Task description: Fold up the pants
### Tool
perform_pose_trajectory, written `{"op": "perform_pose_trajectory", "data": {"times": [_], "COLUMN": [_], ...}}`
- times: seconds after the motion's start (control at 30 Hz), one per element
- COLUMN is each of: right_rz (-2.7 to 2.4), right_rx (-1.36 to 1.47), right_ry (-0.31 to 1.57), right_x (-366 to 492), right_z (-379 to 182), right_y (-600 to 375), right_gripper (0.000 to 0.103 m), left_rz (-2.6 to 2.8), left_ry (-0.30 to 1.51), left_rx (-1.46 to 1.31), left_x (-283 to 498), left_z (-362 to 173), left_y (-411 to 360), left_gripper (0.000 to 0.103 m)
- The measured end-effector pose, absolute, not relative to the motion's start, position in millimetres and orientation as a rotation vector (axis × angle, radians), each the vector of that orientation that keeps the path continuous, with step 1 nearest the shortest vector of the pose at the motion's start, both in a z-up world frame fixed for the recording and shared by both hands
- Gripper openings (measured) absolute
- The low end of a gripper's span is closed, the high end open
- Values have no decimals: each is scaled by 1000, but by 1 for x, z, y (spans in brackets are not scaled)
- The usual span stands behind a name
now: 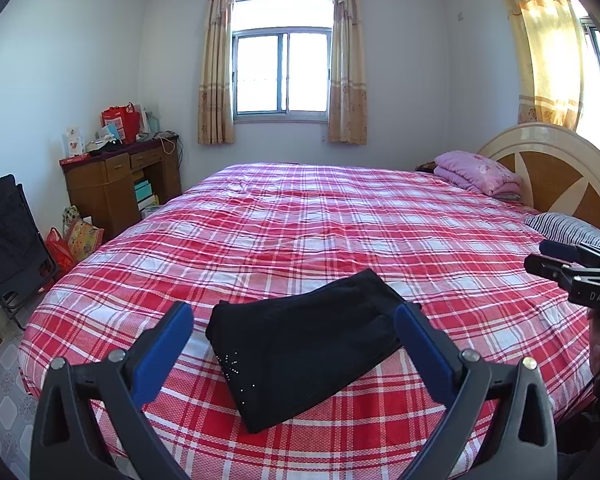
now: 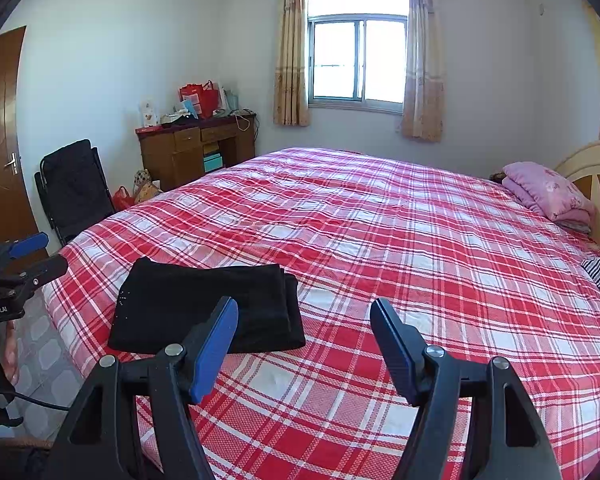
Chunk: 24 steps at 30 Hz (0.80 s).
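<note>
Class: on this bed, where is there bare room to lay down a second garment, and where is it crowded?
Free: the wide plaid bedspread between the folded black pants and the pink quilt. Crowded: the headboard end, with quilt and striped pillow, and the near corner under the pants. Both grippers, left and right, are open and hold nothing.

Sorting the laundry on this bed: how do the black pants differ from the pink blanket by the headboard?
The black pants are plain dark with a few small studs; the pink blanket is pale with a floral print. The pants lie flat and thin near the bed's foot edge, while the blanket makes a thick, puffy stack by the headboard. Both are folded and rest on the red plaid bedspread, untouched by either tool.
</note>
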State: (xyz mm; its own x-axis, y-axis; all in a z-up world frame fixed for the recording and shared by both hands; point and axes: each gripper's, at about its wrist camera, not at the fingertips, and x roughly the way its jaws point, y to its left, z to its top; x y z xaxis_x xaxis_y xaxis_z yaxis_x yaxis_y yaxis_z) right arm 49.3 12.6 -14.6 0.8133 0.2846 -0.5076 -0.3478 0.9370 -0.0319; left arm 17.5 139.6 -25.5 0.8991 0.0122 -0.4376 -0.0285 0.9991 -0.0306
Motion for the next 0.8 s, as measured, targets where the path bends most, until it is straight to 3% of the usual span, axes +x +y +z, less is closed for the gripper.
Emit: {"op": "perform_pose_trajectory", "data": {"times": [0.8], "right_rz": [341], "right_rx": [-169], "right_ry": [504], "right_x": [46], "right_z": [-16], "right_y": [18], "right_gripper": [70], "left_rz": [117], "left_ry": [429], "left_rx": [38], "left_x": [16], "left_z": [-23], "left_y": [133], "left_gripper": [103]}}
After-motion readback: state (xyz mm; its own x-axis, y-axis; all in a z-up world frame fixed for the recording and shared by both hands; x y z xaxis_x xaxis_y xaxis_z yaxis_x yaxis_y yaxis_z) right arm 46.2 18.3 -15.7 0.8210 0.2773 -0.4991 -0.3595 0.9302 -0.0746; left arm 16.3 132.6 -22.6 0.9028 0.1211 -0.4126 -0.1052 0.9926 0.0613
